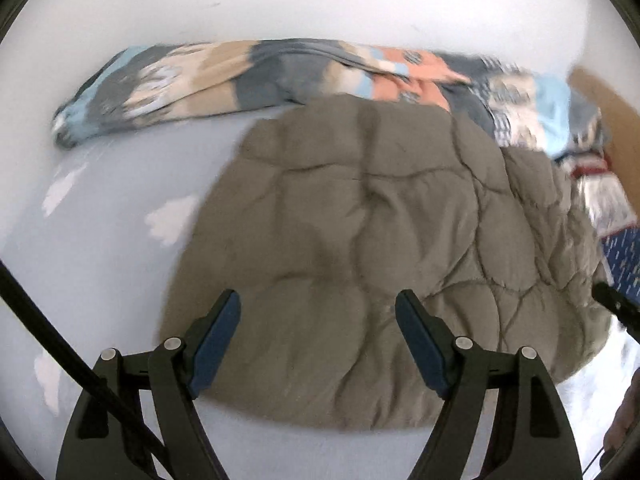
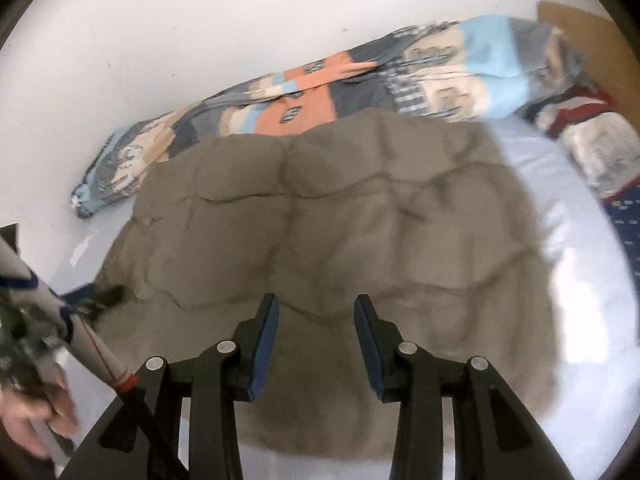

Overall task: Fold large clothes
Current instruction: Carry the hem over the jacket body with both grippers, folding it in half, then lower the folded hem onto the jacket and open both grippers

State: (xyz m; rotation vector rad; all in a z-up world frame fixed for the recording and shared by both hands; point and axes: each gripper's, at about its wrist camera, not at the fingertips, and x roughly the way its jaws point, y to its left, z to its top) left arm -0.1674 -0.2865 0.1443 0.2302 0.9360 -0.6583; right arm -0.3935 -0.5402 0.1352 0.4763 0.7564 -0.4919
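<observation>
A grey-brown quilted garment (image 1: 360, 240) lies folded flat on the pale bed sheet (image 1: 100, 260); it also fills the middle of the right wrist view (image 2: 340, 220). My left gripper (image 1: 318, 302) is open and empty, its fingers wide apart just above the garment's near edge. My right gripper (image 2: 316, 304) is open and empty, hovering over the garment's near part. The left gripper's tip (image 2: 108, 296) shows in the right wrist view at the garment's left edge. Both views are motion-blurred.
A rolled patterned blanket (image 1: 240, 76) lies along the white wall behind the garment, also seen in the right wrist view (image 2: 320, 88). A red, white and blue patterned pillow (image 2: 592, 148) lies at the right. A brown headboard (image 1: 608, 120) stands at the far right.
</observation>
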